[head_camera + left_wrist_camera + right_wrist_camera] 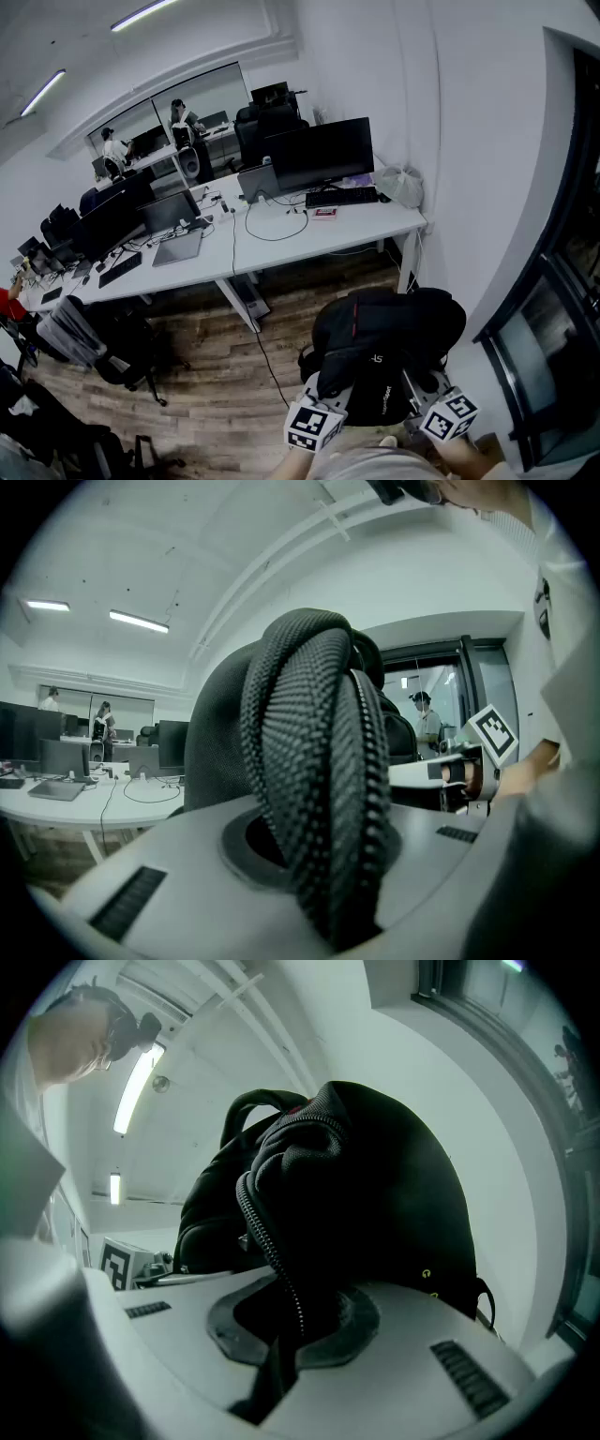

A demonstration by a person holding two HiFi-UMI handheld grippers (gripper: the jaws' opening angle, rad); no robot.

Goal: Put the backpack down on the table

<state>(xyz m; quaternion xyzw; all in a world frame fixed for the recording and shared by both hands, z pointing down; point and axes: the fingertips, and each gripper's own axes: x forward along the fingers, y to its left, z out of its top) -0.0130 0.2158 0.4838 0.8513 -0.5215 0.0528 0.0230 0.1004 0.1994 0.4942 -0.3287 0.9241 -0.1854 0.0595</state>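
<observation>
Where the backpack is: the black backpack (pixel 384 352) hangs in the air between the two grippers, close to the person's body, above the wooden floor (pixel 225 375) and well apart from the table (pixel 309 242).
Left gripper: the left gripper (pixel 328 864) has its jaws drawn in tight on a woven mesh strap (pixel 314 752) of the backpack, which rises between them.
Right gripper: the right gripper (pixel 286 1344) has its jaws almost together, pinching a fold of the bag's black fabric beside a zipper (pixel 267 1241).
Done so far: the bag seems fully lifted and held on both sides; nothing of it touches the table.
Left to do: most of the task, by my reading. The bag has to be carried across the floor, lowered onto a bare patch of the tabletop and let go by both grippers.
Table surface: long and white. It carries a large monitor (pixel 319 155) with a keyboard (pixel 342 197) in front, a loose black cable (pixel 272 225), a laptop (pixel 178 248) further left and a pale plastic bag (pixel 401 186) at the near end. The front edge near the cable looks bare enough for the bag.
Room: an office with white walls and strip lights, more desks behind where people (pixel 112 150) work, an office chair (pixel 94 347) at the left and a dark-framed glass door (pixel 553 309) at the right.
</observation>
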